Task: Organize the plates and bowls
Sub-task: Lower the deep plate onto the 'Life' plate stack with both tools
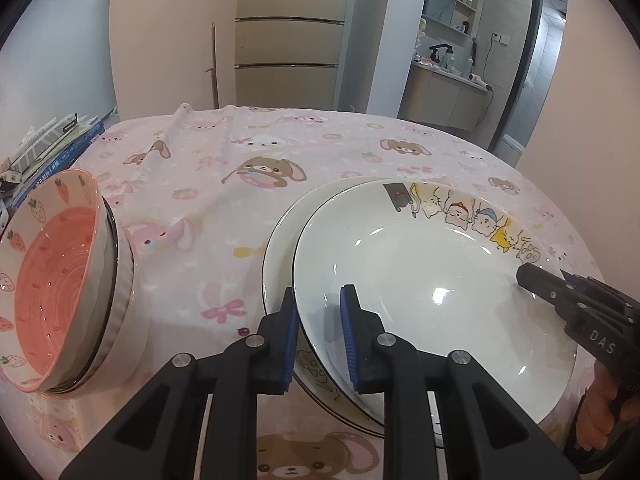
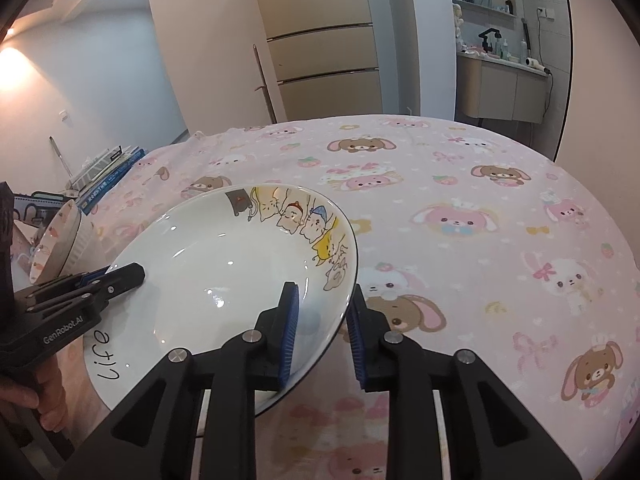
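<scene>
White cartoon plate (image 1: pixel 420 280) rim straddled, both grippers' fingers narrow; second plate (image 1: pixel 280 240) beneath; bowl stack (image 1: pixel 60 280) left.

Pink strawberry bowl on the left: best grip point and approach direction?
Take the strawberry bowl by its upper rim, one finger inside the pink interior and one on the outer wall. It sits nested in grey bowls, tilted, with its mouth facing the left gripper, so the upper rim looks most exposed. Come from above and the plate side; the lower wall is buried in the stack.
</scene>
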`<state>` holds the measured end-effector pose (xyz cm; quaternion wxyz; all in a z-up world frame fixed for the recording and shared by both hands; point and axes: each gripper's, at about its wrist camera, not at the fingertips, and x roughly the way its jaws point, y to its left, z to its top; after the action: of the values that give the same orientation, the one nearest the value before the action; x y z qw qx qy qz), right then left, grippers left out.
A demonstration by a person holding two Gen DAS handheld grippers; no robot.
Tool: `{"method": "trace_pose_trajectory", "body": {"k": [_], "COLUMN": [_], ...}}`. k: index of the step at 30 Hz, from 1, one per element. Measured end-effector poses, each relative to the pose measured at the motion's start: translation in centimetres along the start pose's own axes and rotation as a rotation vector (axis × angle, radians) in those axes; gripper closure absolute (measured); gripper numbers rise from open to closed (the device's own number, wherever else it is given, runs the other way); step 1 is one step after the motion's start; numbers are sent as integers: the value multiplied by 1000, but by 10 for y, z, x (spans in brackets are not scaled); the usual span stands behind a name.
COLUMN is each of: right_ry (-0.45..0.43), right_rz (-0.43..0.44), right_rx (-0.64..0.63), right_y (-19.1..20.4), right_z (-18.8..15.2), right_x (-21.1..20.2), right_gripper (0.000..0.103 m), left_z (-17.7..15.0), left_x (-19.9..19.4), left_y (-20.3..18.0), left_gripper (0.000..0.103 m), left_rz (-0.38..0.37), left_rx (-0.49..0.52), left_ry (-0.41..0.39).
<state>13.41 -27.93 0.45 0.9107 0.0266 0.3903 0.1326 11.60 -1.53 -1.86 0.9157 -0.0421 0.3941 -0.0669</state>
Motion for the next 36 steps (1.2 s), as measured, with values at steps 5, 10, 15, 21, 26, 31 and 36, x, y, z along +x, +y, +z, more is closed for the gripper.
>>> {"method": "trace_pose_trajectory", "body": {"k": [5, 10, 15, 21, 26, 31, 36], "right_ry": [6, 16, 15, 12, 9, 14, 14], "right_rz": [-22, -16, 16, 9, 4, -10, -25], "right_rx": [35, 112, 99, 127, 132, 130, 168], "right_y": [-6, -20, -11, -13, -14, -13, -16], "right_z": [3, 4, 5, 7, 9, 10, 11], "right_x": [-5, -5, -3, -1, 0, -1, -10], "right_gripper": [56, 70, 88, 91, 92, 93, 94], "left_z": [-1, -1, -2, -3, -5, -5, -8], "left_x": [0, 0, 0, -5, -7, -5, -2], "left_y": [1, 0, -1, 0, -9, -14, -28], "left_gripper": [81, 81, 81, 76, 73, 72, 50], "left_rz": [-6, -4, -9, -37, -2, 25, 70], "left_rx": [10, 16, 27, 45, 83, 97, 183], "left_ry": [-2, -3, -5, 5, 13, 15, 6]}}
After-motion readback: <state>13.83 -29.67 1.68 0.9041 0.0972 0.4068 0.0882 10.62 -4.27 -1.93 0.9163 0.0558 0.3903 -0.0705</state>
